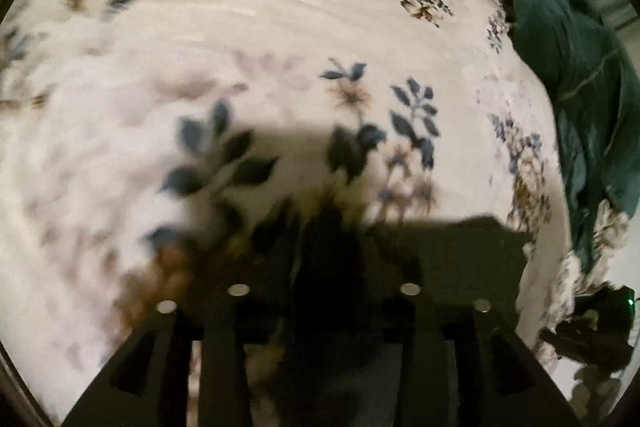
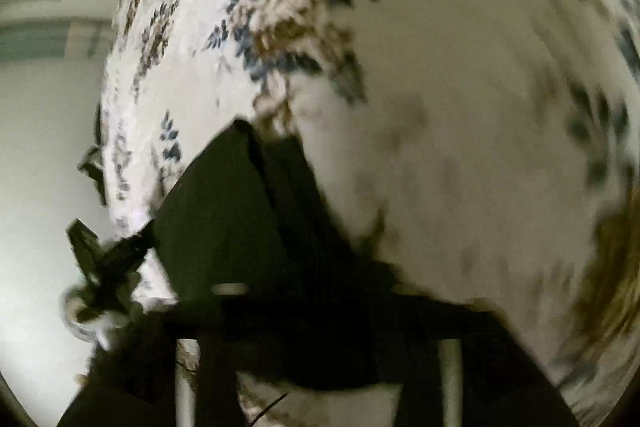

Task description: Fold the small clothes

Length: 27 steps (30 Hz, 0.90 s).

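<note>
A black garment (image 1: 448, 247) lies across my left gripper (image 1: 324, 239), whose jaws are closed together on a bunch of it above the floral bedspread (image 1: 280, 27). In the right wrist view the same black garment (image 2: 240, 219) hangs folded over my right gripper (image 2: 320, 291). It hides the fingertips, which look pinched on it. Both views are blurred by motion.
A dark green garment (image 1: 580, 87) lies at the right edge of the bed. The bed's edge (image 2: 108, 147) with pale floor (image 2: 44, 167) beyond it shows at the left of the right wrist view. A dark tripod-like object (image 2: 104, 259) stands there.
</note>
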Tool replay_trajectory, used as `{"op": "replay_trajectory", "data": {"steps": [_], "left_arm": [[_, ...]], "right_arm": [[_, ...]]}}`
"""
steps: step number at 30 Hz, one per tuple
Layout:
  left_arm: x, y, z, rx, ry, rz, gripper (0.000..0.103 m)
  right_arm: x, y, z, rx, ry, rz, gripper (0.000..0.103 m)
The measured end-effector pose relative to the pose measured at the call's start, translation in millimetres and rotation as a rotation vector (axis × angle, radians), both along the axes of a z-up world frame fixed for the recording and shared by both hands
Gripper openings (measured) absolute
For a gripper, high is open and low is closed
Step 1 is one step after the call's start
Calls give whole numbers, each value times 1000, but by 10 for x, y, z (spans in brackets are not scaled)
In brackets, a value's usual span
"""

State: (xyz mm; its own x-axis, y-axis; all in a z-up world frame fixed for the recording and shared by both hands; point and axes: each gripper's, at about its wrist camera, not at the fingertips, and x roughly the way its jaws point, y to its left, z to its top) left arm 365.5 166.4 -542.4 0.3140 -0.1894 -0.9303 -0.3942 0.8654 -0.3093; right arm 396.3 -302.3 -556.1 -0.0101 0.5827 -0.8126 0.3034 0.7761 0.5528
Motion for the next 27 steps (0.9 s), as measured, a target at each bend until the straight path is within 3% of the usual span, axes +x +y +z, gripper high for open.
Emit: {"op": "replay_trajectory", "data": {"steps": [1, 3, 7, 8, 9, 13, 17, 19, 20, 21, 23, 27], "left_arm": [[-115, -14, 45, 23, 14, 9, 69], [-341, -37, 98, 51, 37, 31, 80], [-787, -143, 106, 70, 91, 69, 80], [-886, -174, 80, 64, 107, 73, 80], [-948, -205, 62, 65, 122, 72, 80], [-1166, -281, -23, 60, 175, 74, 80], [-1210, -289, 31, 57, 163, 74, 80], [-1210, -302, 52, 61, 159, 71, 80], [-1203, -303, 68, 60, 154, 72, 80], [-1215, -292, 80, 58, 150, 74, 80], [-1222, -290, 100, 54, 141, 79, 80], [-1250, -306, 66, 51, 141, 89, 80]], "right_arm": [[-110, 5, -59, 19, 32, -17, 56], [-334, 45, -195, 35, 104, -33, 56], [-621, 173, -446, 44, 148, -107, 54], [-643, 199, -463, 52, 130, -124, 28], [-661, 240, -467, 38, 118, -122, 15], [-789, 234, -80, -64, -17, -128, 12], [-920, 89, -280, -53, 76, -170, 12], [-966, 45, -307, -62, 98, -170, 16], [-1010, 9, -281, -52, 107, -179, 27], [-1053, -38, -255, -44, 108, -203, 44], [-1271, -113, -208, -12, 122, -299, 61], [-1453, 93, -621, 182, 243, -420, 67]]}}
